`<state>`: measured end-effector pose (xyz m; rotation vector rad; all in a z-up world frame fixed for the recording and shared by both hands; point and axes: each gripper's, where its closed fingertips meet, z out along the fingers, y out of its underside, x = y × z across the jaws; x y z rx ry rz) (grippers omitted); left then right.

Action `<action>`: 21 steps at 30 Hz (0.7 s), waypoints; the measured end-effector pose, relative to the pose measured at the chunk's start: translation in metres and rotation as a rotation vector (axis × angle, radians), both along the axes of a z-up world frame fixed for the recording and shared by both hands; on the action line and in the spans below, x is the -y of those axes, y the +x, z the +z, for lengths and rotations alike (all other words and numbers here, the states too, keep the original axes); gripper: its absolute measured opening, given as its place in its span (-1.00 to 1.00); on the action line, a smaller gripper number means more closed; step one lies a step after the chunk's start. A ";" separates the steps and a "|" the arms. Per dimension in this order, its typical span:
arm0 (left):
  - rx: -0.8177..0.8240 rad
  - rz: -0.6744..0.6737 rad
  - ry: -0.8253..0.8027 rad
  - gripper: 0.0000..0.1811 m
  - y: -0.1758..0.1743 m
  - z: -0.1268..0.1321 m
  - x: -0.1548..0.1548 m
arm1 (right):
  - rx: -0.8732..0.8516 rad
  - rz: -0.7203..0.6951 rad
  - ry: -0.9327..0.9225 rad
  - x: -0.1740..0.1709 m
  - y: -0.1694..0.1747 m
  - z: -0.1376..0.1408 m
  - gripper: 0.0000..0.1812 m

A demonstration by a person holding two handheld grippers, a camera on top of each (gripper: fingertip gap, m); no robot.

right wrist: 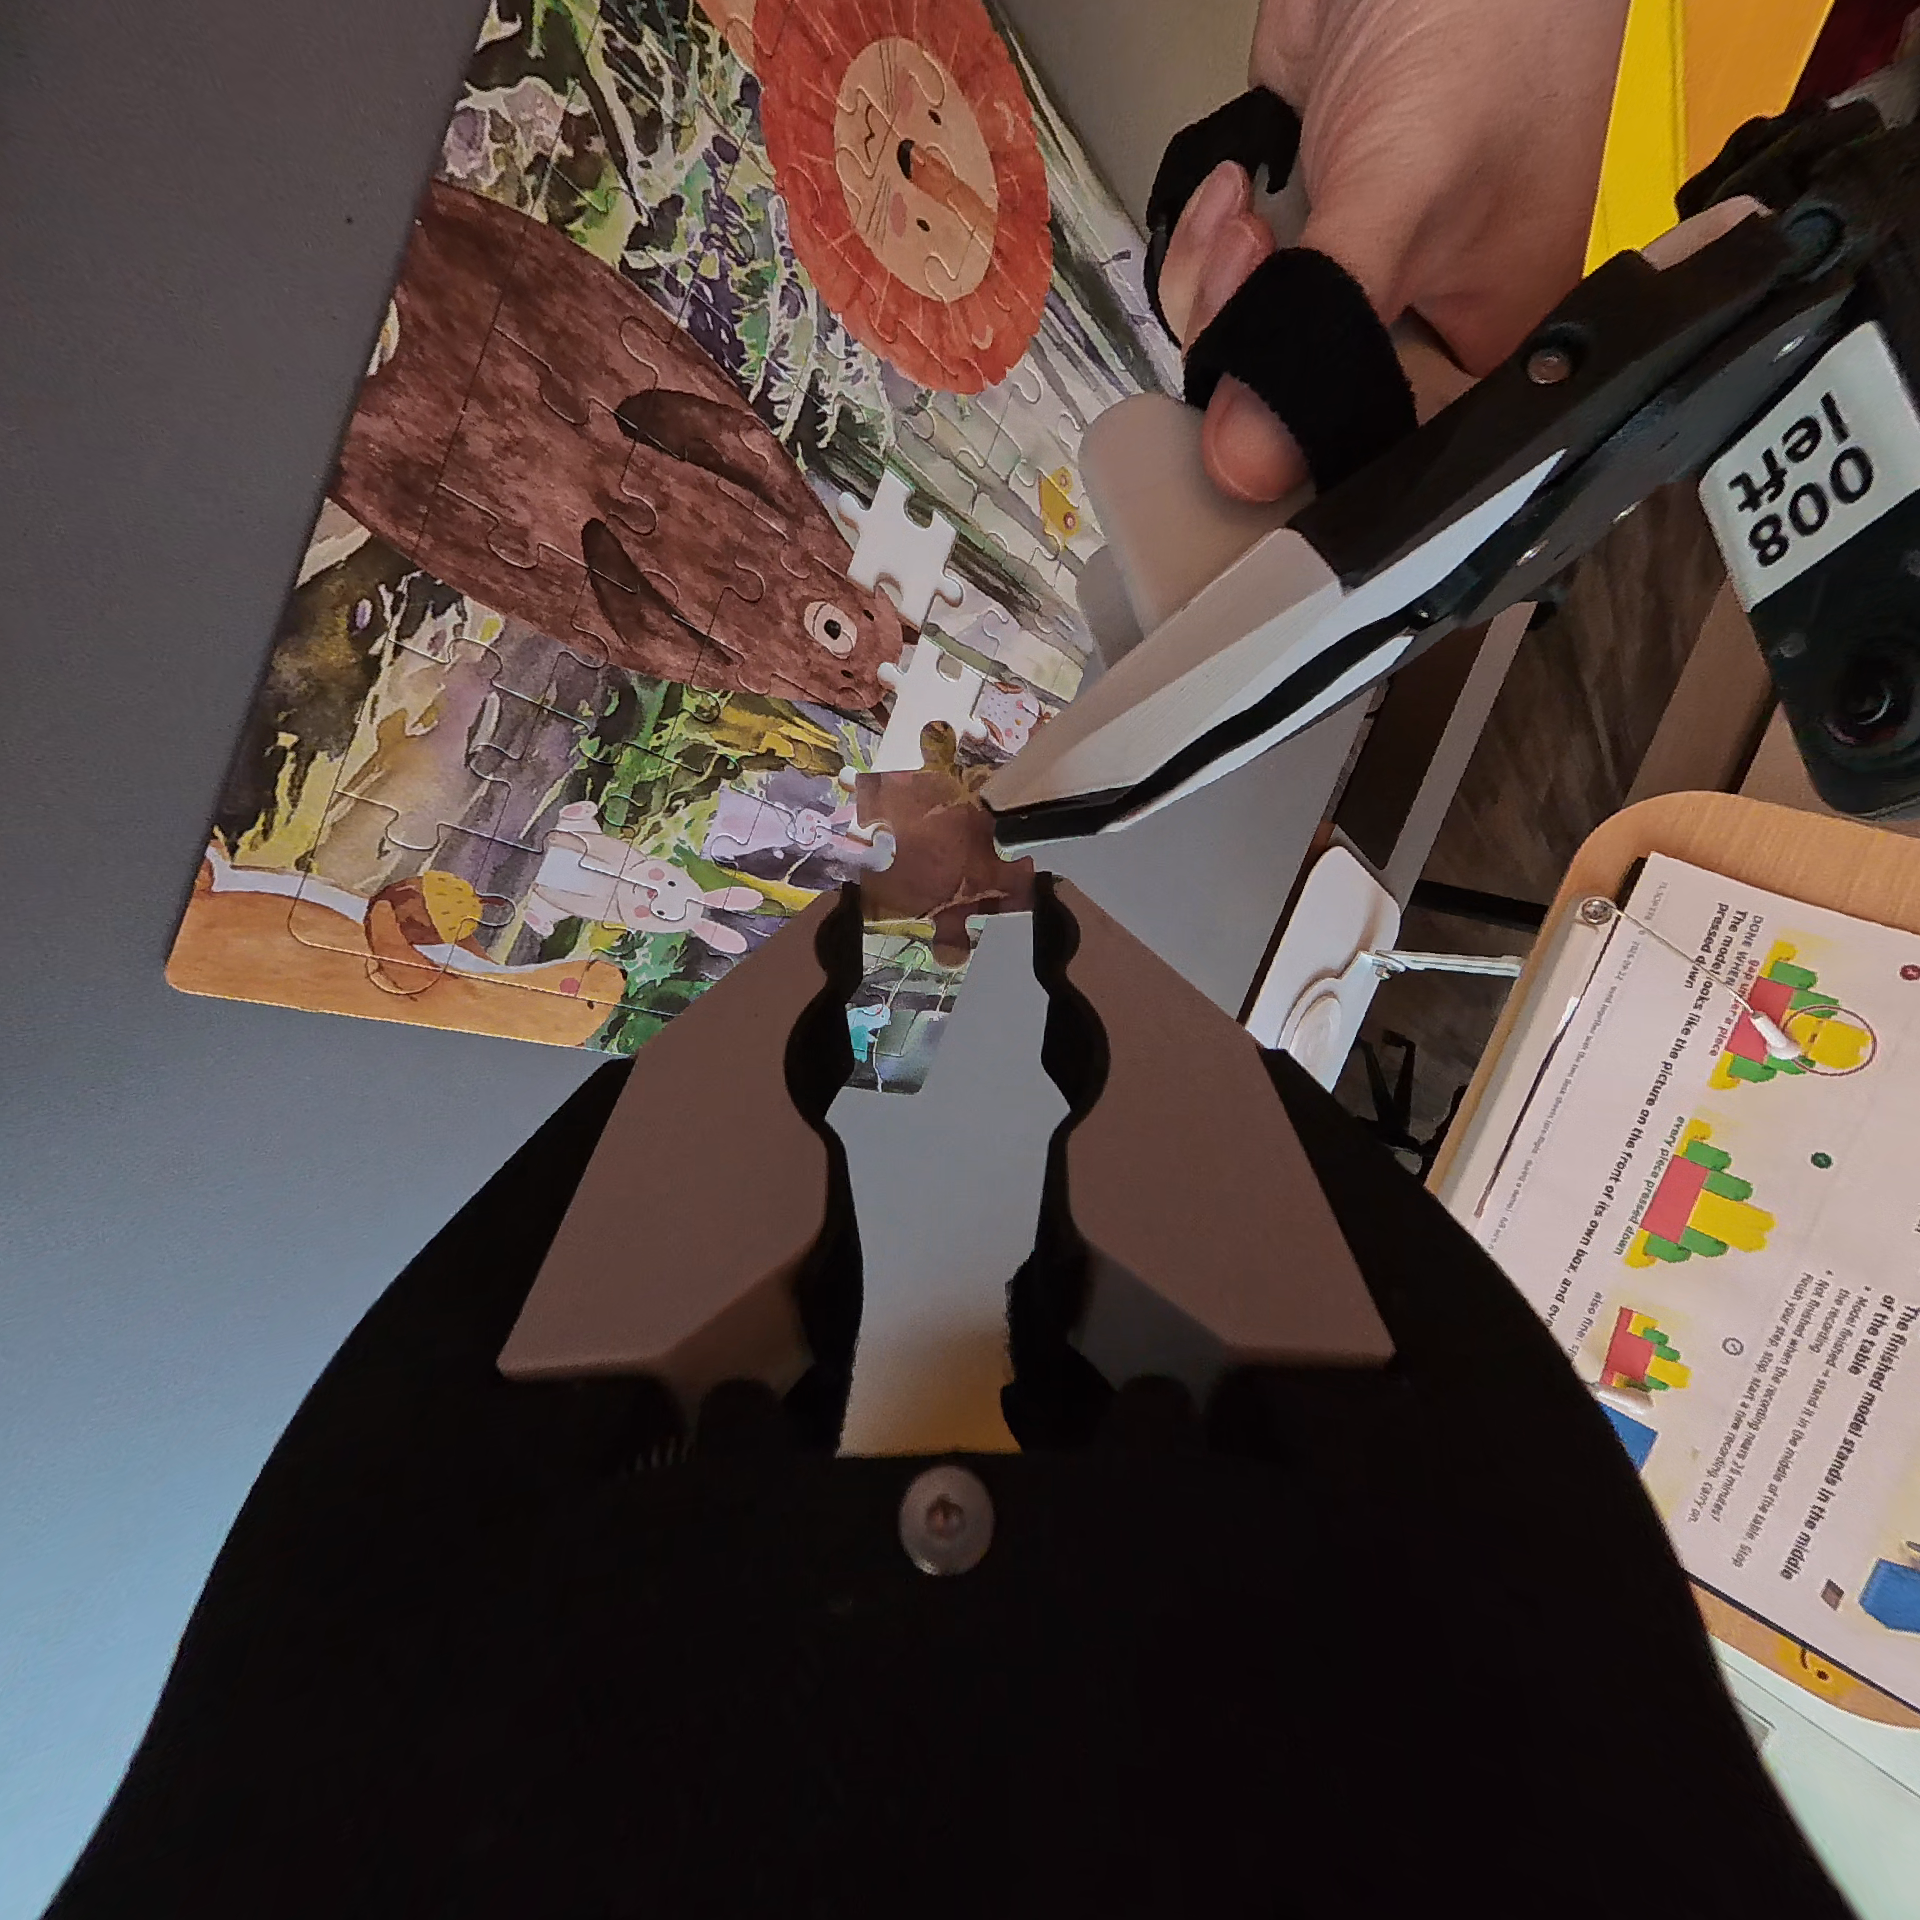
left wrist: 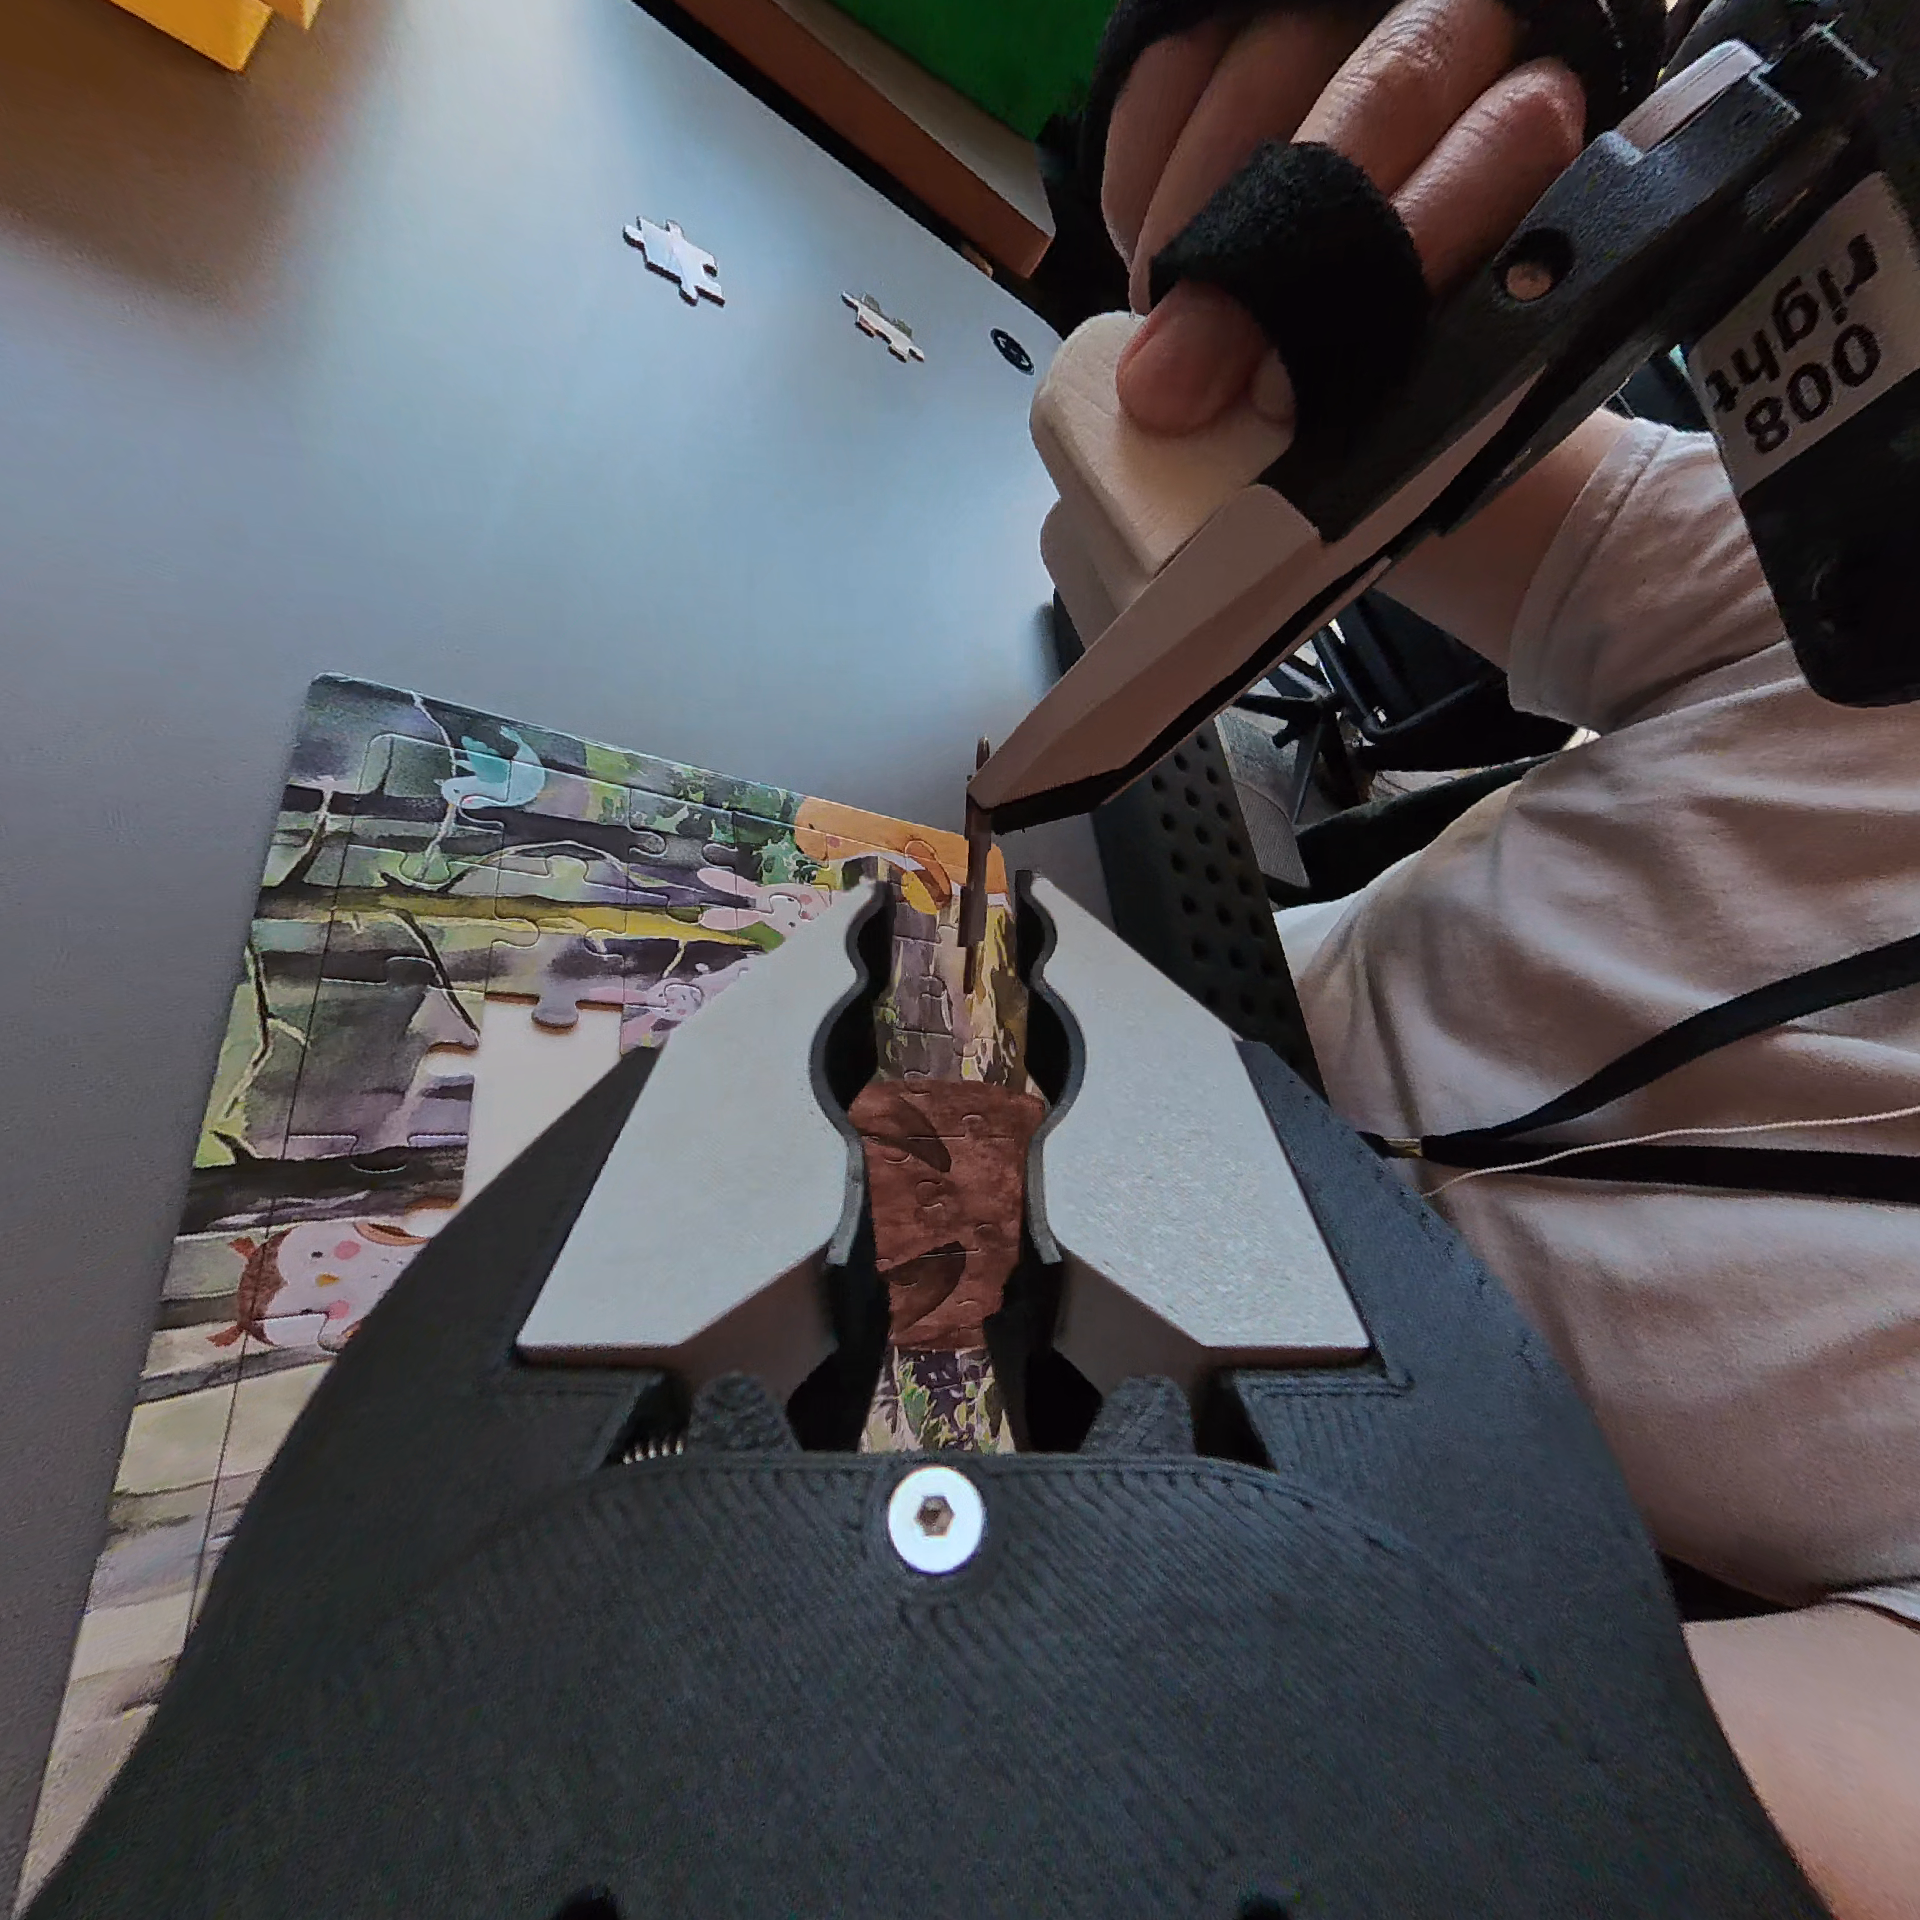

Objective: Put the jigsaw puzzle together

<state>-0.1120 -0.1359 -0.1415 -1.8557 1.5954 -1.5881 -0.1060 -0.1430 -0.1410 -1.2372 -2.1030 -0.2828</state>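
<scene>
The jigsaw puzzle (left wrist: pixel 416 935) lies mostly assembled on the grey table (left wrist: pixel 520 468); the right wrist view shows its lion and brown animal (right wrist: pixel 623 520) and white gaps (right wrist: pixel 904 551). My right gripper (right wrist: pixel 945 899) is shut on a brown puzzle piece (right wrist: pixel 925 842), pinched across its width above the puzzle's edge. In the left wrist view the right gripper (left wrist: pixel 987 810) holds the piece (left wrist: pixel 971 914) edge-on. My left gripper (left wrist: pixel 956 890) is open, its fingertips on either side of the piece; it also shows in the right wrist view (right wrist: pixel 1003 826), at the piece's right edge.
Two loose pieces (left wrist: pixel 675 260) (left wrist: pixel 883 327) lie farther back on the table. Yellow blocks (left wrist: pixel 208 21) sit at the far left corner. A wooden tray with an instruction sheet (right wrist: pixel 1766 1247) stands beside the table. The person's white shirt (left wrist: pixel 1662 1039) is beyond the table edge. Only a small space, under 4 cm, lies between the two pairs of fingers.
</scene>
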 end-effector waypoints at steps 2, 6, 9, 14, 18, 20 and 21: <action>-0.013 -0.020 0.006 -0.82 -0.001 -0.003 0.003 | -0.004 -0.002 -0.001 0.000 0.000 0.000 -0.65; -0.008 -0.035 0.002 -0.92 0.000 -0.003 0.005 | -0.012 -0.004 -0.004 -0.002 0.001 0.001 -0.65; 0.017 -0.040 -0.014 -1.00 -0.001 0.001 0.005 | -0.020 0.002 0.009 -0.003 0.001 0.003 -0.65; 0.081 -0.008 -0.004 -1.00 -0.004 0.014 -0.002 | -0.073 -0.004 0.092 -0.013 0.001 0.020 -0.65; 0.238 0.085 0.030 -1.00 -0.006 0.043 -0.020 | -0.271 -0.036 0.326 -0.028 0.005 0.088 -0.63; 0.361 0.158 0.022 -1.00 -0.009 0.066 -0.033 | -0.497 -0.081 0.375 -0.032 0.009 0.130 -0.63; 0.422 0.207 0.016 -1.00 -0.011 0.076 -0.041 | -0.616 -0.107 0.375 -0.034 0.013 0.147 -0.63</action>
